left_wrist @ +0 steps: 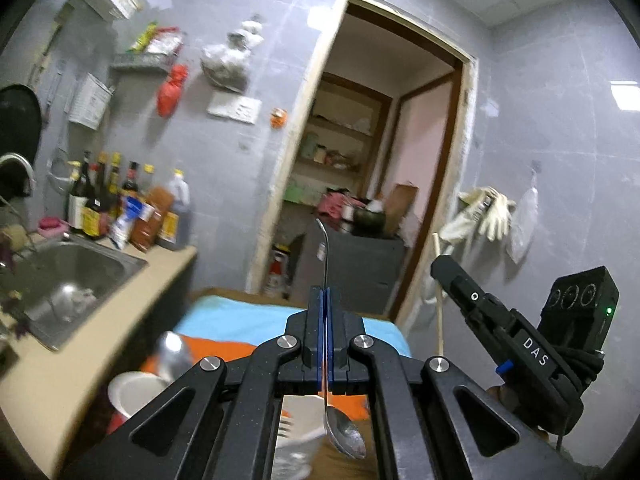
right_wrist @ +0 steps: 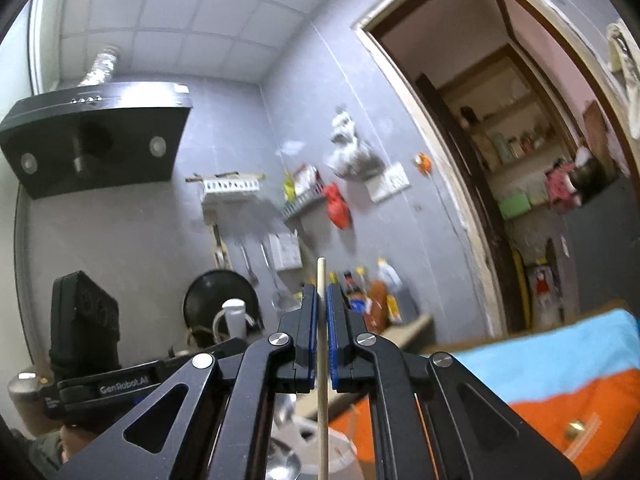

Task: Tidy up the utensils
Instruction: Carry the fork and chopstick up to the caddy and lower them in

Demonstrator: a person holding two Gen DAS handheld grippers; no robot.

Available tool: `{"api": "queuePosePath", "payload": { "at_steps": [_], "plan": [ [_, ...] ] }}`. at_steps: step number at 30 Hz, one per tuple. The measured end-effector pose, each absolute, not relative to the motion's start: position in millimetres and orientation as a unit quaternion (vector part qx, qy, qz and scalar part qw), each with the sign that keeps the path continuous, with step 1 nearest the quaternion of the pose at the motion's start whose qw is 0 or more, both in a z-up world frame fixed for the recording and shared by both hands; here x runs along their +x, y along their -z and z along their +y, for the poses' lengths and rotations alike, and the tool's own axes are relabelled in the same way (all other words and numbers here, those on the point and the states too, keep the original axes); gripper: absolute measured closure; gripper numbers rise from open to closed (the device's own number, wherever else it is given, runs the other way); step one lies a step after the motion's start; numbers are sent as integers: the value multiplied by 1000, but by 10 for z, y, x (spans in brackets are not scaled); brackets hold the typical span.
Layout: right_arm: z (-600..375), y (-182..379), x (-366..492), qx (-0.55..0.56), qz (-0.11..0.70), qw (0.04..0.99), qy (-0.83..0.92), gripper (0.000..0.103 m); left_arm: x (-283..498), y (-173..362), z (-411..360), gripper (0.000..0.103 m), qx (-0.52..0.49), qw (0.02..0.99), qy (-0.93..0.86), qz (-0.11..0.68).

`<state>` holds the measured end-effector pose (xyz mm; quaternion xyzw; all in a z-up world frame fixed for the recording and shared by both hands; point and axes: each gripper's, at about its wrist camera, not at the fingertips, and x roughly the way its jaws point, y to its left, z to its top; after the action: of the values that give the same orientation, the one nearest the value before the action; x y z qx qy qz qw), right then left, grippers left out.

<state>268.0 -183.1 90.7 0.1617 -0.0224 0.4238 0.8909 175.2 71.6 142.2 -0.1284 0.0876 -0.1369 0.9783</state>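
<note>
My left gripper [left_wrist: 325,294] is shut on a steel spoon [left_wrist: 347,436], gripped by the handle, which sticks up past the jaws while the bowl hangs below them. My right gripper [right_wrist: 321,294] is shut on a pale wooden chopstick [right_wrist: 322,400] that stands upright between the blue pads. In the left wrist view the right gripper [left_wrist: 444,266] appears at the right with the chopstick [left_wrist: 439,292] below it. A white holder [left_wrist: 134,394] with a large steel spoon [left_wrist: 173,354] in it stands low at the left. The white holder [right_wrist: 340,450] also shows under the right gripper.
A table with a blue and orange cloth [left_wrist: 240,324] lies below. A steel sink [left_wrist: 72,276] and counter with several sauce bottles [left_wrist: 120,208] are at the left. A doorway [left_wrist: 376,168] opens ahead. A range hood [right_wrist: 96,136] hangs on the wall. Gloves [left_wrist: 484,214] hang on the right.
</note>
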Motion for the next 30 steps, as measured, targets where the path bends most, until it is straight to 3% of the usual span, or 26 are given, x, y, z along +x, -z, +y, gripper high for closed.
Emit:
{"api": "queuePosePath", "payload": {
  "at_steps": [7,13,30],
  "plan": [
    [-1410,-879,2754,169,-67,907,-381,100,1784,-1422,1330,103,-122,988,76,63],
    [-1160,-718,2787,159,-87,927,-328,100,1881,-1122,1604,103,-112,991,36,67],
    [-872,-389,2691,51,-65,953,-292,100,1970,-503,1462,103,-77,994,26,73]
  ]
}}
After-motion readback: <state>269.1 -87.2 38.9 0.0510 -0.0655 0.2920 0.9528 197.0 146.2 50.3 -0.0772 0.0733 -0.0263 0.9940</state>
